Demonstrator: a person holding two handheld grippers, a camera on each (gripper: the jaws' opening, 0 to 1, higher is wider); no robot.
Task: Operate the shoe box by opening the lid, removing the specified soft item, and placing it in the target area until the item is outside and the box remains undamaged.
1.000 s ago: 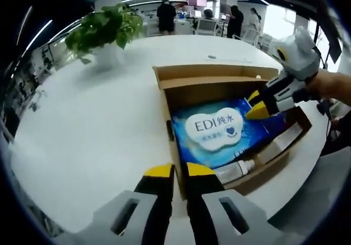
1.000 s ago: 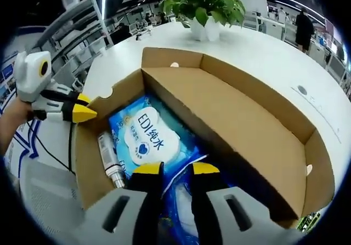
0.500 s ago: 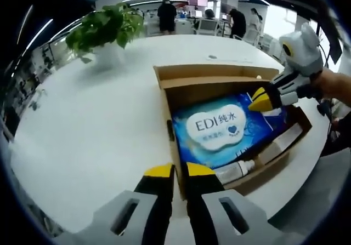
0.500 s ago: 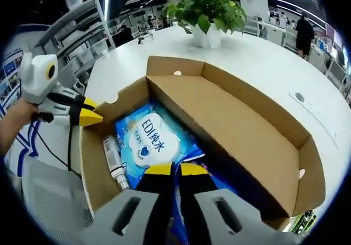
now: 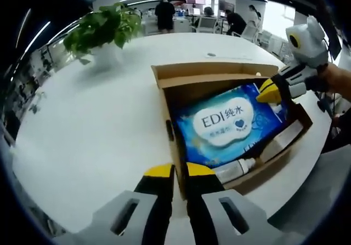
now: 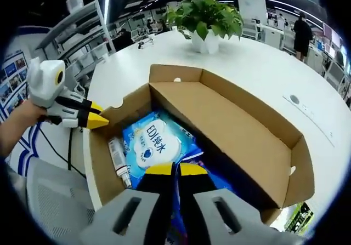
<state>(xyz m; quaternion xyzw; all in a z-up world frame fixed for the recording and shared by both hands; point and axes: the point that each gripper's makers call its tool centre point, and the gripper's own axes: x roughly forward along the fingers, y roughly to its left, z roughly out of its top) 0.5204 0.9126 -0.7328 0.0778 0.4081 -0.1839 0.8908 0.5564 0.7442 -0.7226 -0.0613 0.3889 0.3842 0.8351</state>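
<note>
1. White round table, broad and bare, carrying a potted plant at the far side and the shoe box near the edge.
2. Brown corrugated shoe box, lid already thrown back and standing open; walls look unbent.
3. Blue wet-wipes pack, labelled EDI, lying inside the box and tilted, its far end raised under the right gripper. Judged soft and light, a slick film skin over a pliant stack; likely to sag and swing if held at one end only. Best taken by a pinch at the end seam or corner, away from the white label flap.
4. Small white bottle lying on its side along the near wall of the box, just beside the pack.
5. Right gripper: jaws drawn together on the pack's blue edge, seen from its own camera; from the left gripper view its yellow tips meet the pack's far corner.
6. Left gripper: jaws nearly together with nothing between them, resting against the outer near wall of the box, seemingly steadying it.
7. Compared with a second earlier: right jaws then apart over the pack, now closed on it; the pack's gripped end lifted higher, label shifted toward the far wall; box and bottle unmoved.
</note>
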